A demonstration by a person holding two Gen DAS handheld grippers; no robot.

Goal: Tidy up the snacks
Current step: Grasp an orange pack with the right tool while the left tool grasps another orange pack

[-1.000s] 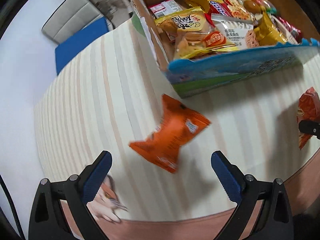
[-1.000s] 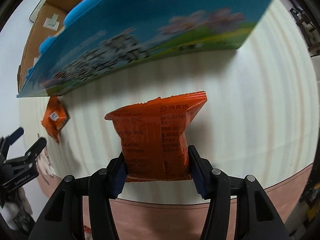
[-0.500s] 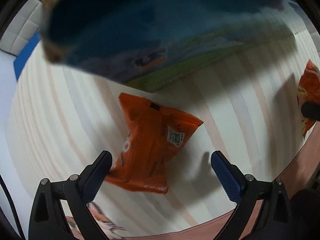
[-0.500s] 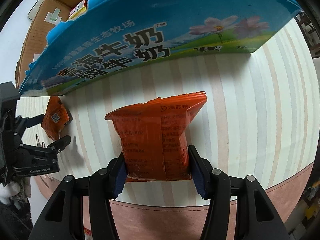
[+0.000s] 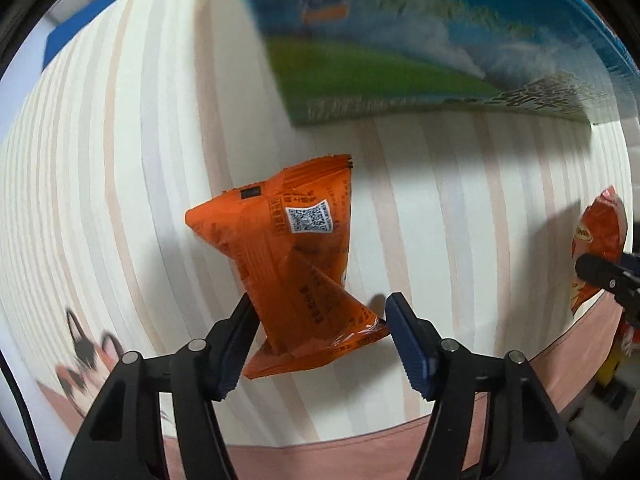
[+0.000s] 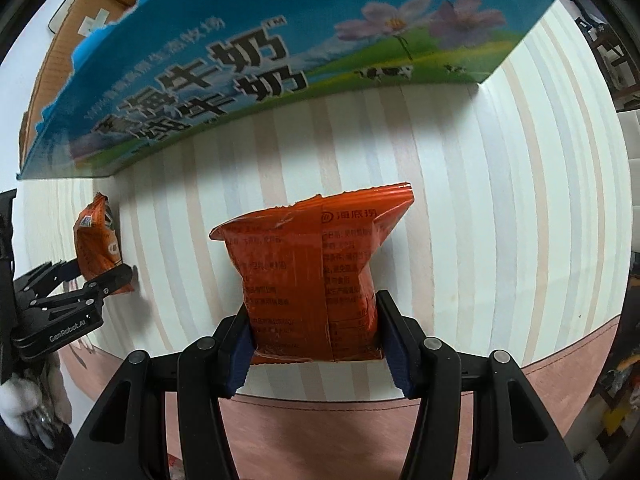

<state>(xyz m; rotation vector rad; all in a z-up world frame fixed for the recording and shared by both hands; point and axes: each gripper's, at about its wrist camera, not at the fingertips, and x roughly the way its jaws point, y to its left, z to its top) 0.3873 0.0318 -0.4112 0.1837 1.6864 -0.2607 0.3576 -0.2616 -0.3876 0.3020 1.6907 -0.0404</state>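
- orange snack pack (image 5: 296, 264) lies on the striped desk (image 5: 120, 200), near the blue box (image 5: 400, 52)
- left gripper (image 5: 316, 344) has just been closing around it, one pad not touching yet; squeeze mid-pack, gently
- right gripper (image 6: 316, 344) grasping another orange pack (image 6: 316, 276)

My left gripper (image 5: 320, 332): matt black plastic arms, small shiny metal pins at the joints, blue ribbed pads that look rubbery. Same build on my right gripper (image 6: 314, 340). The snack packet (image 5: 296, 264) at frame centre of the left view is glossy orange plastic film, creased, w/ crimped end seals and a white printed code sticker. The 2nd packet (image 6: 312, 280), centre of the right view, is the same shiny film, wrinkled, w/ a flat back seam. Box (image 6: 280, 40) across the top: printed cardboard, slight sheen outside, raw brown paperboard at upper left. Tablecloth (image 6: 500, 200) looks smooth, matt, striped; can't tell cloth or vinyl.
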